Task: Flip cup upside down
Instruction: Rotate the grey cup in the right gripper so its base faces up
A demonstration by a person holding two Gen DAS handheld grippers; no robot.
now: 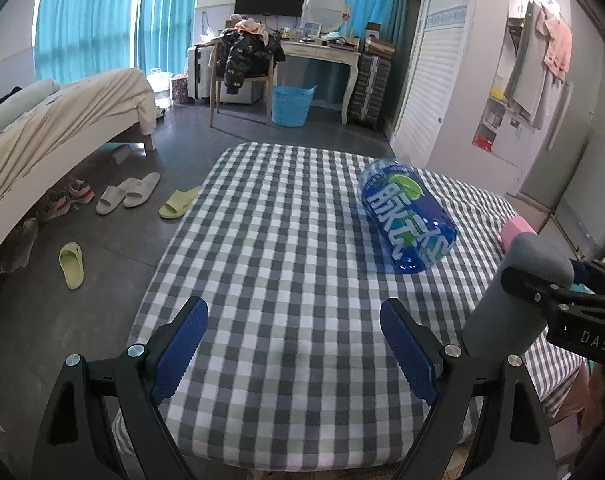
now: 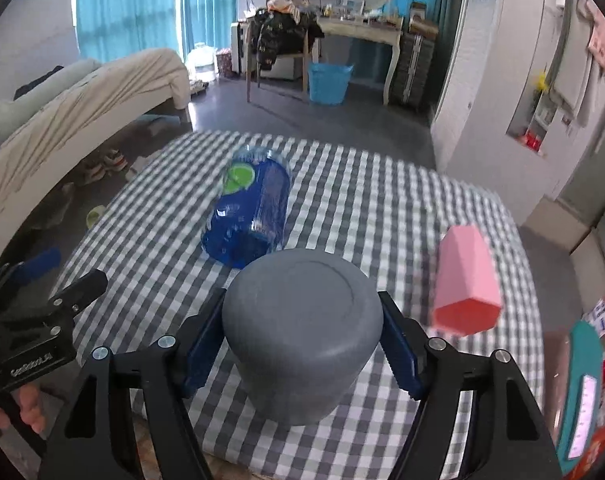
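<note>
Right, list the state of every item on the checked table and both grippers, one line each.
Grey plastic cup: base facing the right wrist camera, clamped between the pads, seemingly above the cloth.
Blue plastic bottle: lying on its side.
Pink faceted cup: tipped over, base toward the camera.
Left hand-held gripper: open, empty.
Right hand-held gripper: shut on the grey cup.
Checked tablecloth: spread flat.

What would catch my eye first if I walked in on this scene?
Most likely the grey cup, clamped bottom-up between the right gripper fingers just above the checked tablecloth. Behind it a bright blue bottle lies on its side, and a pink cup lies tipped over to the right. The left gripper hangs open and empty.
</note>
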